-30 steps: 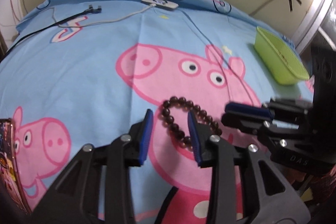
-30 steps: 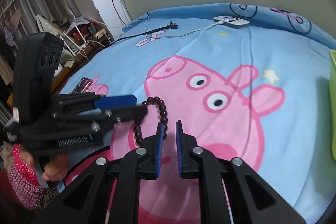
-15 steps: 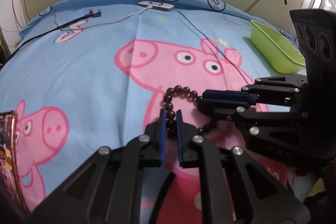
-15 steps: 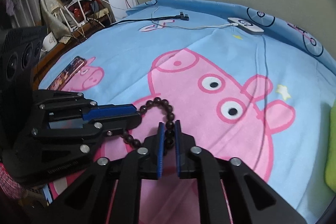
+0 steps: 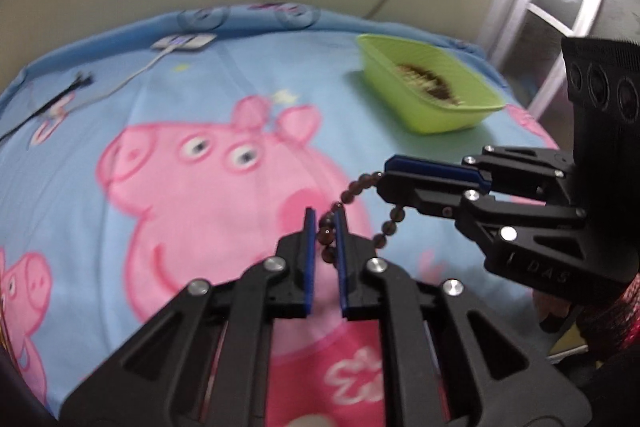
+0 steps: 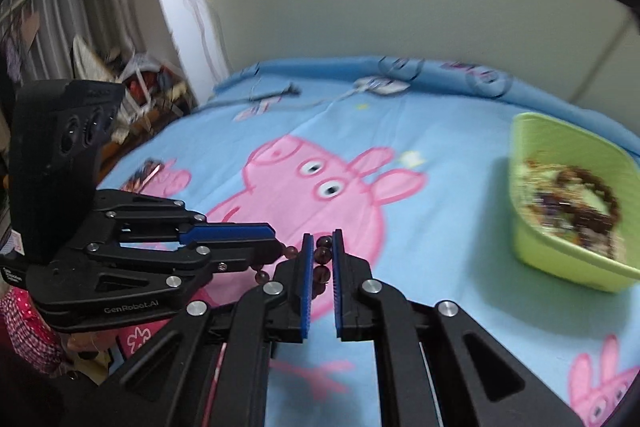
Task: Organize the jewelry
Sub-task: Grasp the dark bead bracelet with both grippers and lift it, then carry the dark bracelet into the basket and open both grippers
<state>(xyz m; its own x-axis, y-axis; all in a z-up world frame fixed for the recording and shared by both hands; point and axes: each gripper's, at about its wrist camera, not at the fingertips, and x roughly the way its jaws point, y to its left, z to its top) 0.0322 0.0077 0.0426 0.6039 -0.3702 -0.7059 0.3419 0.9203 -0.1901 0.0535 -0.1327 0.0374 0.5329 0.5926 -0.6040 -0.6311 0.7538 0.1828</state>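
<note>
A dark brown bead bracelet [image 5: 362, 185] hangs in the air above the blue cartoon-pig bedsheet, stretched between both grippers. My left gripper [image 5: 325, 217] is shut on one side of it; my right gripper [image 6: 322, 241] is shut on the other side, where the bracelet [image 6: 323, 254] shows between the blue pads. Each gripper shows in the other's view: the right one [image 5: 390, 179] and the left one [image 6: 270, 237]. A green tray [image 5: 428, 89] with jewelry in it sits on the sheet to the right and also shows in the right wrist view [image 6: 568, 203].
A white charger block [image 5: 182, 42] with white and black cables lies at the far edge of the bed by the wall. A patterned phone-like object [image 6: 144, 173] lies near the bed's left edge. Clutter [image 6: 136, 75] and a window stand left of the bed.
Both grippers have lifted the bracelet off the sheet and carried it right, toward the green tray. The left gripper, open around the beads a second ago, closed on them.
</note>
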